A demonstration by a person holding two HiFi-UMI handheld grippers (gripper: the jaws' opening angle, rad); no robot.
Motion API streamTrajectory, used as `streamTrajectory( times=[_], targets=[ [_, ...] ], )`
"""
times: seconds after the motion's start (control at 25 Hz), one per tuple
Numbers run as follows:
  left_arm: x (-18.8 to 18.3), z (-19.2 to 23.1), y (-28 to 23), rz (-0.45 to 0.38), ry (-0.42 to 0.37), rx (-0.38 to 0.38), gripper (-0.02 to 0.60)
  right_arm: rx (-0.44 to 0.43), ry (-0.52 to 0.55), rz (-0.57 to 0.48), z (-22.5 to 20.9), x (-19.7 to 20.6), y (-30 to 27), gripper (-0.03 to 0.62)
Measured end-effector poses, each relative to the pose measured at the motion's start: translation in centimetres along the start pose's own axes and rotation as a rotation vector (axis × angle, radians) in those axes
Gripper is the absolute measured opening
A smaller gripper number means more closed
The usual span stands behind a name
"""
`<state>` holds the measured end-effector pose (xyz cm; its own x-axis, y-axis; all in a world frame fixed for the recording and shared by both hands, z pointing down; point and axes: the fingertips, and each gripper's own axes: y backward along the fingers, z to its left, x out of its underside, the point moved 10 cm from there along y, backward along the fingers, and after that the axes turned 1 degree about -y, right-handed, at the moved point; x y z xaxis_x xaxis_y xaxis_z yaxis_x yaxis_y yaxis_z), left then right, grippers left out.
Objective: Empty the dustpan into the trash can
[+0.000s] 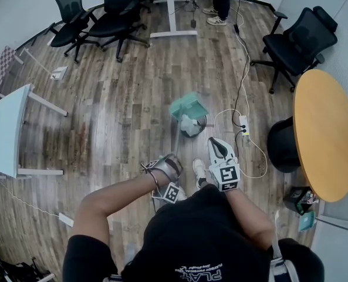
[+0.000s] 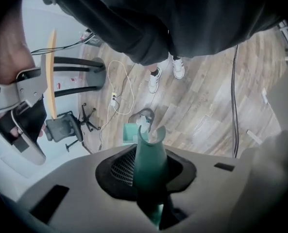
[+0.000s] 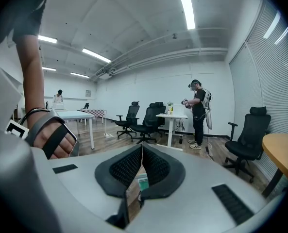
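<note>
Left tool [image 1: 172, 160]: closed on the long green handle [image 2: 150, 164] of the dustpan [image 1: 188, 106]. In the left gripper view the handle fills the gap between the two black pads, which press on it from either side.

Dustpan: raised off the wooden floor [image 1: 121, 116], tilted, its green scoop directly above the trash can [image 1: 192, 125]. The scoop appears blurred in the head view. Whether it touches the can's rim cannot be determined.

Trash can: small, dark, upright on the floor just beyond the person's white shoes [image 1: 199, 170], with pale material inside.

Right tool [image 1: 218, 147]: jaws together at the tips, nothing gripped. It is held to the right of the handle, clear of it.

Surroundings: white power strip [image 1: 243, 124] with cable on the floor right of the can; round wooden tabletop [image 1: 326, 134] further right.
</note>
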<state>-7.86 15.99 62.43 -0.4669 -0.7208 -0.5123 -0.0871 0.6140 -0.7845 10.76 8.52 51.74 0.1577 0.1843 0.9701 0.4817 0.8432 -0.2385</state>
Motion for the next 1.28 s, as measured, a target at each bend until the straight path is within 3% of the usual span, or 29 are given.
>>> streamTrajectory(
  times=[0.12,0.4,0.64,0.92,1.28],
  targets=[
    [0.7,0.4,0.2,0.02,0.007,-0.008,0.1,0.001,0.003,-0.002,0.1,-0.2,0.2,0.025],
    [-1.7,-0.6,0.2,0.078,-0.17,0.034,0.114,-0.004,0.002,-0.016,0.8,-0.4,0.6,0.025],
    [-3.9,-2.0,-1.8,0.084,-0.232,0.059,0.132,-0.024,-0.028,-0.007,0.8,0.3,0.8,0.025],
    [-4.3,-1.5,-1.5,0.059,-0.203,0.079,0.132,-0.012,-0.034,-0.004,-0.1,0.9,1.0,0.025],
    [-3.3,-0.4,0.2,-0.007,-0.041,0.048,0.12,-0.027,-0.021,-0.013,0.1,0.0,0.5,0.025]
  ],
)
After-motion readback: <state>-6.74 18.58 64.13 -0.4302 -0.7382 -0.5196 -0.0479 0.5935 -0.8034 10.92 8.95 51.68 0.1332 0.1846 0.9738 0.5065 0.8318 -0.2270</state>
